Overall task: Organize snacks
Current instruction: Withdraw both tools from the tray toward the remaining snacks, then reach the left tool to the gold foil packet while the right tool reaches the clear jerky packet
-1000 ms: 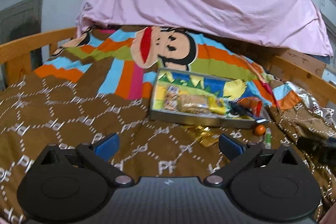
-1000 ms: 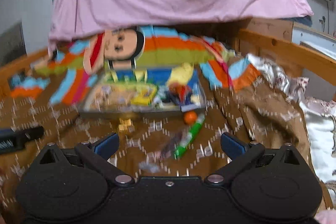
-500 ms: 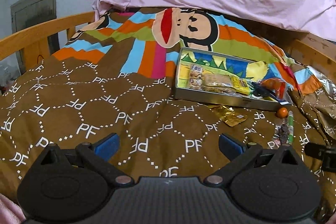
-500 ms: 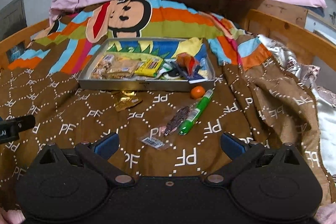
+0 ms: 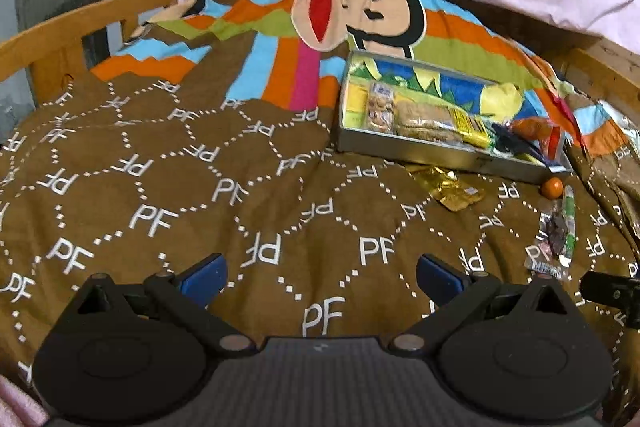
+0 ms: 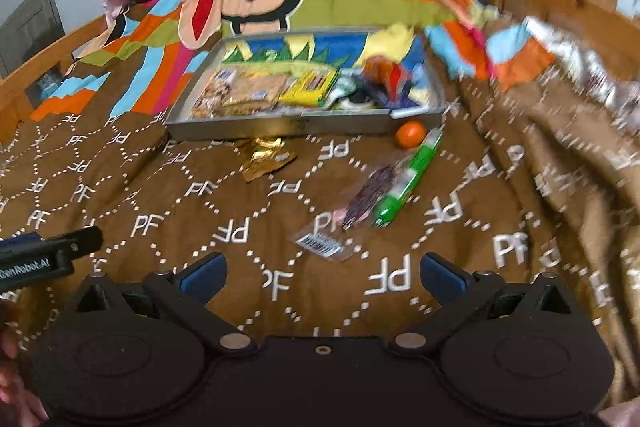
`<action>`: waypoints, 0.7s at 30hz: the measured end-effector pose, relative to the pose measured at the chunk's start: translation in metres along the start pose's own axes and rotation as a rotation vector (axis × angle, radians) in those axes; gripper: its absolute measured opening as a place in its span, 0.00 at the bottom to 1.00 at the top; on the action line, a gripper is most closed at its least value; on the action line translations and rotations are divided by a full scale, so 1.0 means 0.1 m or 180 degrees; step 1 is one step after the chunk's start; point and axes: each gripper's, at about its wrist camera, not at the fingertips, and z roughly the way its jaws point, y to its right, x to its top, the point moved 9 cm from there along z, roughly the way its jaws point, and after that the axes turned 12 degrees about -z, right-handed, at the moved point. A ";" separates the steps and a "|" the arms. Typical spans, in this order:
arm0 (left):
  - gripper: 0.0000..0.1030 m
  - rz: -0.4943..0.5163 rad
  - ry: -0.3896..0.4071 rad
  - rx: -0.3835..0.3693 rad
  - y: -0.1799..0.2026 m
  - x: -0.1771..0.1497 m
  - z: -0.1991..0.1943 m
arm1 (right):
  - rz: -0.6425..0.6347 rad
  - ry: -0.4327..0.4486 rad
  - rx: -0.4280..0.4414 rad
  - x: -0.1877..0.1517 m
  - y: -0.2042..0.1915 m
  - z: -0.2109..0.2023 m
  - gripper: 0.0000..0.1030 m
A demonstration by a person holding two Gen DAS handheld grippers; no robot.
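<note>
While both jaws gape empty | left gripper (image 5: 320, 277), right gripper (image 6: 322, 277) | snacks beside tin tray (image 6: 280, 125)

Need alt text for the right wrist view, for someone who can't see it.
Open right gripper hovers over a brown blanket; a metal tin of snacks sits ahead, with a gold wrapper, orange ball, green tube and clear packet loose before it.

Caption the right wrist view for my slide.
Open right gripper above loose snacks near the tin.
</note>
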 end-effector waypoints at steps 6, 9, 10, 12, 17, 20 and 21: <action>1.00 0.0091 -0.0068 -0.0023 0.07 0.07 0.15 | 0.0096 -0.0109 0.0069 0.08 0.09 0.20 0.99; 1.00 0.0088 -0.0140 -0.0113 0.14 0.10 0.27 | 0.0138 -0.0133 0.0115 0.12 0.16 0.31 0.99; 1.00 0.0081 -0.0166 -0.0145 0.16 0.11 0.32 | 0.0148 -0.0136 0.0151 0.15 0.18 0.34 0.99; 1.00 0.0083 -0.0220 -0.0241 0.23 0.14 0.41 | 0.0145 -0.0123 0.0248 0.19 0.19 0.40 0.99; 1.00 0.0081 -0.0239 -0.0614 0.40 0.26 0.57 | -0.0077 -0.0091 0.0478 0.34 0.16 0.53 0.99; 1.00 0.0137 -0.0234 -0.0819 0.51 0.33 0.66 | -0.0242 -0.0077 0.0570 0.42 0.17 0.62 0.99; 1.00 0.0187 -0.0222 -0.0891 0.56 0.35 0.69 | -0.0292 -0.0068 0.0633 0.45 0.18 0.65 0.99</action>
